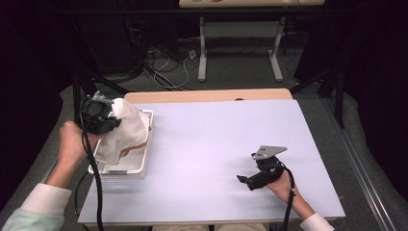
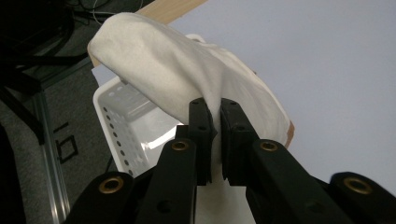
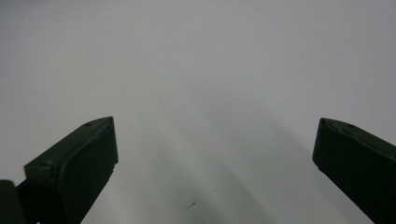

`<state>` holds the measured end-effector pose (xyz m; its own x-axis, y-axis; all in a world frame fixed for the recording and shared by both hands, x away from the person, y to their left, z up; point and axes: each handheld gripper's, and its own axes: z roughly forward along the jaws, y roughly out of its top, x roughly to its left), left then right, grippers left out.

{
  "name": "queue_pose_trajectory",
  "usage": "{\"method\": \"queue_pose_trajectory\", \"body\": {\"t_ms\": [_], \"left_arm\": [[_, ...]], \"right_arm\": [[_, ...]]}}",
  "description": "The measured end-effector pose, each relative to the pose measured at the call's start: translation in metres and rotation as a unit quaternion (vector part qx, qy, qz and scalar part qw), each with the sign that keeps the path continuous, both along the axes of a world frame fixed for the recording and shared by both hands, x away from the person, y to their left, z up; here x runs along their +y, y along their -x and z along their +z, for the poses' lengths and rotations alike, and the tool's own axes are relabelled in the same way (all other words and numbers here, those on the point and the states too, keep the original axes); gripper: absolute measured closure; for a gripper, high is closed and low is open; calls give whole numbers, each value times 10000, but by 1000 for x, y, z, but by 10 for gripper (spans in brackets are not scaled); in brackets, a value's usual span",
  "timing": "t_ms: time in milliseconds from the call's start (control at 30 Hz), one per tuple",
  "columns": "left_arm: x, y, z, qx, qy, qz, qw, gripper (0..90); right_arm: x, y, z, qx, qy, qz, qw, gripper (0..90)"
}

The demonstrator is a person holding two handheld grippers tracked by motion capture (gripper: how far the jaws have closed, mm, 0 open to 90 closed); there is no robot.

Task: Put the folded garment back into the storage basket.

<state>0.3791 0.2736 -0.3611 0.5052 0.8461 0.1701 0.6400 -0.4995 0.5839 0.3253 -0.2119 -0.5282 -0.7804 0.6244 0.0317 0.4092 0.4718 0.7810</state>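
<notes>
Left hand-held gripper [image 2: 215,109] pinches white cloth [image 2: 187,70], no readable txt.

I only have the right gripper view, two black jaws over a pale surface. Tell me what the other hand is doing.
Observer: The left hand-held gripper is shut on a white cloth.
Operator: Say where that cloth is.
Observer: It hangs over a white perforated basket at the table's left edge.
Operator: Place my gripper on the table.
Observer: The right hand-held gripper, jaws apart and holding nothing, sits low over the bare lavender table, right of the basket.
</notes>
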Motion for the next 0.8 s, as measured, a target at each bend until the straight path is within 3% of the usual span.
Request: {"method": "queue_pose_trajectory", "body": {"t_ms": [467, 800], "left_arm": [[21, 2, -20, 155, 29, 122, 9998, 847], [19, 1, -33, 309, -68, 53, 9995, 846]], "right_arm": [[0, -1, -1, 57, 16, -35, 10000, 0], [0, 0, -1, 23, 24, 13, 10000, 0]]}}
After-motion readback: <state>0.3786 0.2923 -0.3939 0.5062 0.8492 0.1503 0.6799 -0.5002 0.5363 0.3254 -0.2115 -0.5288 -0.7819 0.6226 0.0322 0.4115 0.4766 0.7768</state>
